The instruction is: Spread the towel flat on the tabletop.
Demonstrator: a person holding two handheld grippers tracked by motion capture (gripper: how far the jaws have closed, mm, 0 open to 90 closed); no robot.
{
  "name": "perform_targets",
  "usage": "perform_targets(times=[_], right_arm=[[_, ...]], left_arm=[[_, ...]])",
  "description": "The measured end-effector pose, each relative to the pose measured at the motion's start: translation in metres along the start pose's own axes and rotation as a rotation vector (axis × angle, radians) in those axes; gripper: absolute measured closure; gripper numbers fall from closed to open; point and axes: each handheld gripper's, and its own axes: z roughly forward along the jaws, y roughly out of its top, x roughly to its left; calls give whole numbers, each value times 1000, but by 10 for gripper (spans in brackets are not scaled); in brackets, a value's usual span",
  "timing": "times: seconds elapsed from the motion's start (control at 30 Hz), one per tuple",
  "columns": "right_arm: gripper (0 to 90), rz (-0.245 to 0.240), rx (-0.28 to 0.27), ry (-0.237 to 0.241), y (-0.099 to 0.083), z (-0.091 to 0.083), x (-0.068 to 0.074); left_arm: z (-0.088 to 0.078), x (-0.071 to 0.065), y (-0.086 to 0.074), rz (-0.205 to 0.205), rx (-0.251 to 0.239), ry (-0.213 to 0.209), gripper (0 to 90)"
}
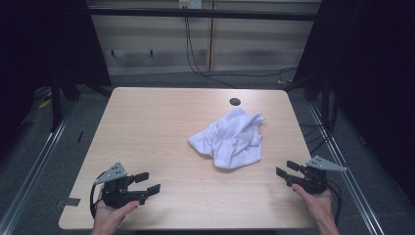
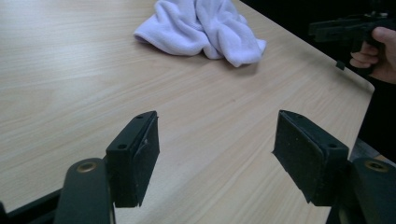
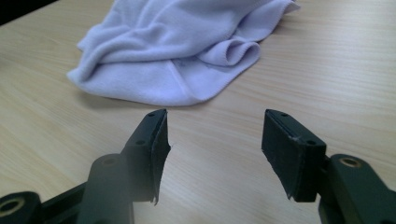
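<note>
Still at the very start of the work, as it seems: approach not yet made, cloth untouched. Nearest, at the front edge of the table (image 1: 147, 112), left gripper (image 1: 148, 184) in one hand and right gripper (image 1: 288, 172) in the other, both low over the wood and well apart from each other. Jaws of the left gripper (image 2: 215, 154) standing wide apart, nothing between the pads but bare wood, nothing touched. Same for the right gripper (image 3: 214, 149): jaws spread wide, empty, only table surface in the gap. Farther ahead of both, the white cloth (image 1: 230, 138), crumpled in a loose heap with folds and a rolled edge, lying flat on the table between the two grippers' lines of sight and nearer to the right one. From the right gripper, just ahead and a little to its left (image 3: 177, 51); from the left gripper, far ahead and to its right (image 2: 201, 28), with the other hand's gripper beyond at the table edge. Next move, probably: bring both grippers forward to the heap, find two free edges or corners, keep jaws open until a fold sits between the pads, then close. Behind the cloth, a small dark hole (image 1: 235, 102) in the tabletop.
</note>
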Motion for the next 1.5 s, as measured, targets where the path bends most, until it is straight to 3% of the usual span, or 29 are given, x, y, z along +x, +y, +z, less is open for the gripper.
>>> perform_targets(times=[0.07,0.17,0.2,0.23,0.33,0.5,0.67,0.8,0.83,0.9,0.93,1.07,1.17,1.23,1.33,1.43,1.5], right_arm=[[420,0,-6,14,1,0,1],[405,25,35,69,1,5,-1],[405,25,35,69,1,5,-1],[380,41,56,106,0,7,-3],[386,45,53,121,2,9,-3],[389,19,52,141,10,16,4],[378,-4,40,137,30,36,6],[363,-58,45,143,53,56,12],[359,-70,45,153,58,61,14],[345,-84,44,172,70,73,19],[344,-90,42,168,74,78,21],[322,-128,63,168,86,104,23],[296,-119,98,177,88,129,21],[296,-132,154,175,83,145,24],[329,-178,262,141,67,162,30],[444,-149,269,133,65,165,30],[582,-147,257,133,62,162,34]], left_arm=[[0,3,1,-7,-5,7,317],[2,8,2,-11,-12,14,341],[4,12,3,-7,-14,34,341],[6,15,3,1,-7,51,346],[13,25,5,-28,8,48,341],[13,22,4,-24,5,47,323],[10,24,5,-31,-1,63,321],[11,30,6,-6,-1,67,322],[13,34,5,5,8,85,340],[18,45,5,-57,22,54,342],[18,46,6,-64,7,40,342],[19,45,8,-39,3,-13,340],[21,44,10,-18,21,-14,338],[21,43,11,-7,18,-22,338],[20,43,11,-11,13,-22,333],[19,41,10,-11,13,-25,327],[18,40,11,-2,9,-21,329]])
